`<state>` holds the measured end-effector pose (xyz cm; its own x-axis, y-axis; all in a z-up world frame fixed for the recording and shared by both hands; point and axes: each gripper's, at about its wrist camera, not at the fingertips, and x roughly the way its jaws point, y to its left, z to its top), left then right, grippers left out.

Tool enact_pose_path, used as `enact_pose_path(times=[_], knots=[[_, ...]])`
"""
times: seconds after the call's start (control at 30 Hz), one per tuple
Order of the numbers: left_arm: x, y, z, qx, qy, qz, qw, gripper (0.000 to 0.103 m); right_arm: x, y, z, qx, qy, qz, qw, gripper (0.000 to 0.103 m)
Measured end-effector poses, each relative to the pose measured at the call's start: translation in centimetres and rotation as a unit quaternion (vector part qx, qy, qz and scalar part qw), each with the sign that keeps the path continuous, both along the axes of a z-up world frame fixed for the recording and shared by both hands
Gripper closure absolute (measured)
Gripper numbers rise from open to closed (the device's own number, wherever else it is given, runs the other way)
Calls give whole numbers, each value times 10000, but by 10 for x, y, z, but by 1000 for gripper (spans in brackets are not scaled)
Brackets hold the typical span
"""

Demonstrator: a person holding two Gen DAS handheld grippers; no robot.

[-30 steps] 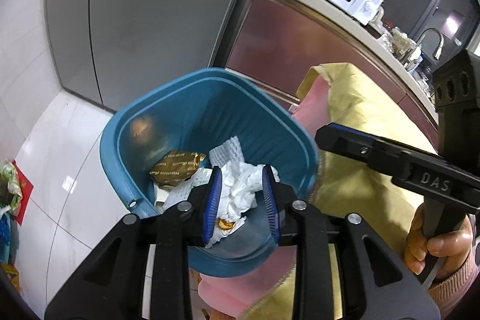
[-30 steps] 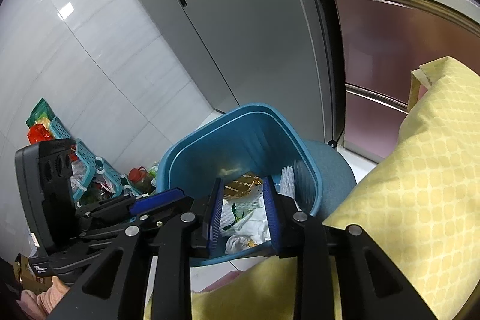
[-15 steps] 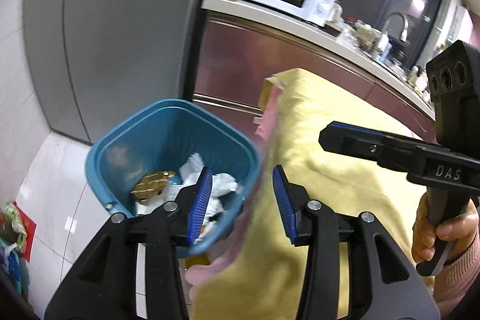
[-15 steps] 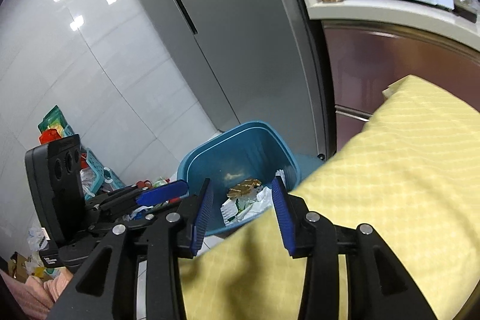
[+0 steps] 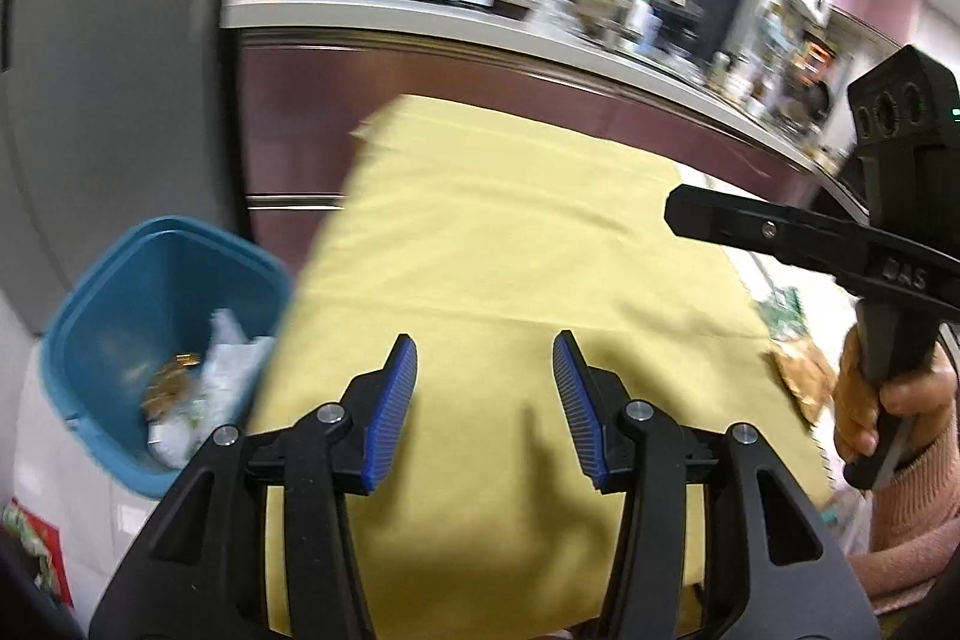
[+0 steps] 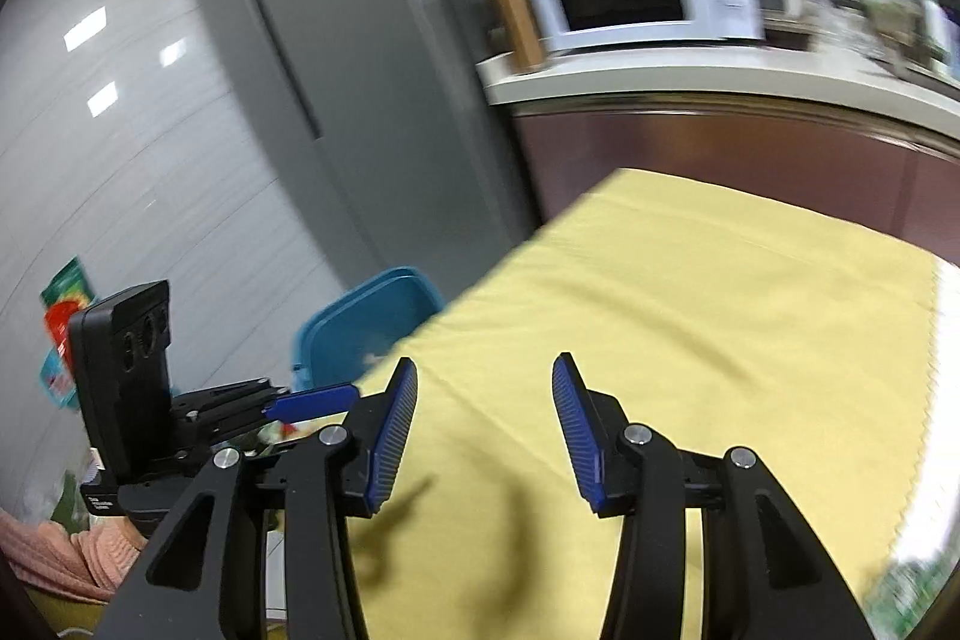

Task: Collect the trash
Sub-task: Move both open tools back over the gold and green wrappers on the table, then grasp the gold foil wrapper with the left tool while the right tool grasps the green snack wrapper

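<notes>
Left wrist: trash bin [image 5: 150,316] left of left gripper [image 5: 483,403] (jaws apart).

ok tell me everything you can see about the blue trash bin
The blue trash bin is a squarish tub with rounded corners and a raised rim, apparently teal-blue plastic. It stands open on the pale floor, beside the edge of the yellow tablecloth, which hides its right side, and in front of the grey fridge. Inside lie crumpled white tissue and a gold wrapper. From the right wrist view only its upper rim shows. Neither gripper touches it.
</notes>
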<state>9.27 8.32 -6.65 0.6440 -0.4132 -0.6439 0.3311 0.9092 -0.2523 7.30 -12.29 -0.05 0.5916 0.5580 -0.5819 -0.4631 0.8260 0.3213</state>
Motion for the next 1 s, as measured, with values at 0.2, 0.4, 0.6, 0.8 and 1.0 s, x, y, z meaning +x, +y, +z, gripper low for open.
enact_pose_path(times=[0.2,0.4,0.6,0.8,1.0], knots=[[-7,-60,-3,-79,98,-787,9968,56,-19,-70,-3,-60,-2,-882,9961,58],[-10,-127,-9,-72,261,-1622,9864,54,-37,-137,-12,-88,91,-1678,9857,58],[-17,-184,-17,-37,414,-2221,9741,50,-56,-184,-26,-60,205,-2207,9751,58],[-14,-224,-25,-34,633,-2472,9669,43,-61,-215,-40,86,359,-2524,9669,58],[-4,-245,-39,-143,1004,-2544,9618,40,-65,-229,-56,201,580,-2597,9637,56]])
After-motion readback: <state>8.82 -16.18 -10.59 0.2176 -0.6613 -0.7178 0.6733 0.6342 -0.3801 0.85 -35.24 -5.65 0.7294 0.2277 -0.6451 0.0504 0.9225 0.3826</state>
